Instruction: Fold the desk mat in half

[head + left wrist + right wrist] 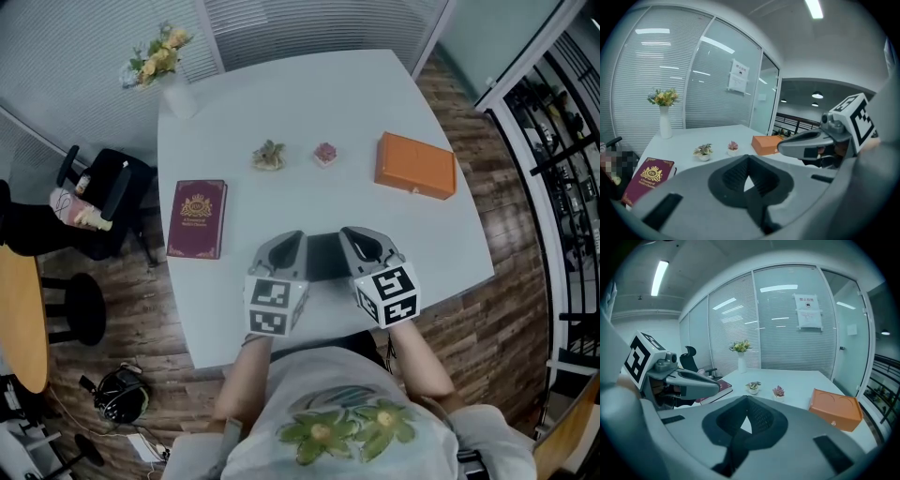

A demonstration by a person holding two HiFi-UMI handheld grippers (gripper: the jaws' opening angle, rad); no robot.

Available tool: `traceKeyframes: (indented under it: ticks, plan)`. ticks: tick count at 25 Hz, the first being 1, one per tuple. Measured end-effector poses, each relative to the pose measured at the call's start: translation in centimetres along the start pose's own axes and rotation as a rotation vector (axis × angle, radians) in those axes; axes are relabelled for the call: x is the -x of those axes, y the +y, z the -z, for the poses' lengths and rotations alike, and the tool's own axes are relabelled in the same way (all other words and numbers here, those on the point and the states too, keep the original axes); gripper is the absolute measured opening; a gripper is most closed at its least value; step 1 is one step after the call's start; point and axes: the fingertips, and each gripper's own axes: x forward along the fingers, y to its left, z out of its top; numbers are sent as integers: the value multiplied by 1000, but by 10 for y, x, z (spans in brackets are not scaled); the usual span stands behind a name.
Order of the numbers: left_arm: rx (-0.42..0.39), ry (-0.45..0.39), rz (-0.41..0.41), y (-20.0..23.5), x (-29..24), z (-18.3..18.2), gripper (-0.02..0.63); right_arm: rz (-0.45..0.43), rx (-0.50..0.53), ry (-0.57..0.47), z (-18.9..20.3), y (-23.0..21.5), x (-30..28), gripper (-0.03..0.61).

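My left gripper [287, 242] and my right gripper [356, 236] hover side by side over the near edge of the pale table [309, 103]. Both point away from me. A dark flat patch [324, 256] shows on the table between them; I cannot tell whether it is the desk mat. In the left gripper view the left gripper [749, 160] has its jaws together with nothing between them, and the right gripper [806, 144] shows to its right. In the right gripper view the right gripper [746, 400] is likewise shut and holds nothing.
A maroon book [197, 217] lies at the table's left and an orange box [415, 165] at its right. Two small potted plants [269, 155] [325, 153] stand mid-table, a vase of flowers [173, 89] at the far left corner. A black office chair [103, 202] stands left of the table.
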Motion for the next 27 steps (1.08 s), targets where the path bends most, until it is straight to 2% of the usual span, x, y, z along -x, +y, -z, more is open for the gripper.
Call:
traceKeyframes:
  ticks: [14,27]
  plan:
    - [19,-52,35,-20,19,-10,3,-15,12,-34,-8,20,25,17]
    - [1,-54,19,-30,37,-2,3,-29,19,-19,0,28,42,17]
